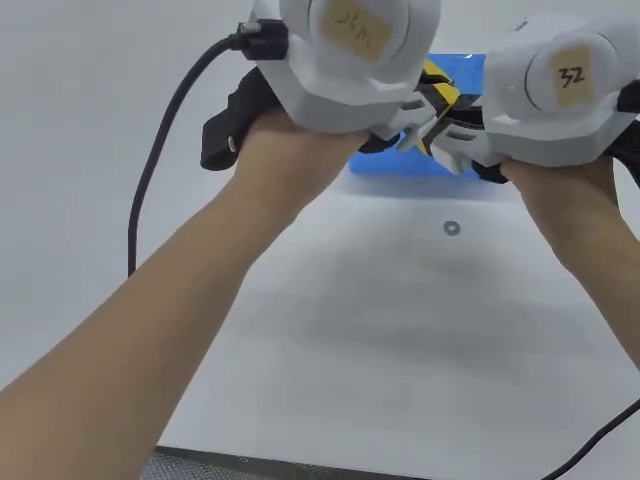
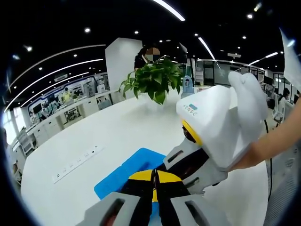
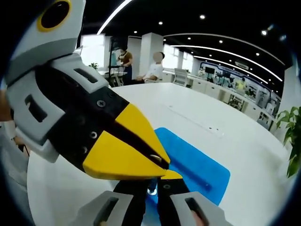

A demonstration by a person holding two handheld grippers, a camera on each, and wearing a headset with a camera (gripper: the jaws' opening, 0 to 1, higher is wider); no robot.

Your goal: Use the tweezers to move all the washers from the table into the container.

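Overhead, the head view is showing one washer (image 1: 452,228) lying on the white table (image 1: 330,340), near the front edge of the blue container (image 1: 400,165) and apart from it. The left gripper view is adding a potted plant (image 2: 155,80) and a socket strip (image 2: 77,160) farther along the table. The left gripper (image 2: 153,181) is hanging over the container with its yellow tips clenched together. In the right gripper view those tips are crossing in front of the right gripper (image 3: 155,183), so I cannot tell whether its own jaws are closed.

Bare tabletop is stretching from the washer to the table's near edge, and a black cable (image 1: 150,180) is trailing on the left. The container is looking flat and shallow; what is lying in it I cannot tell.
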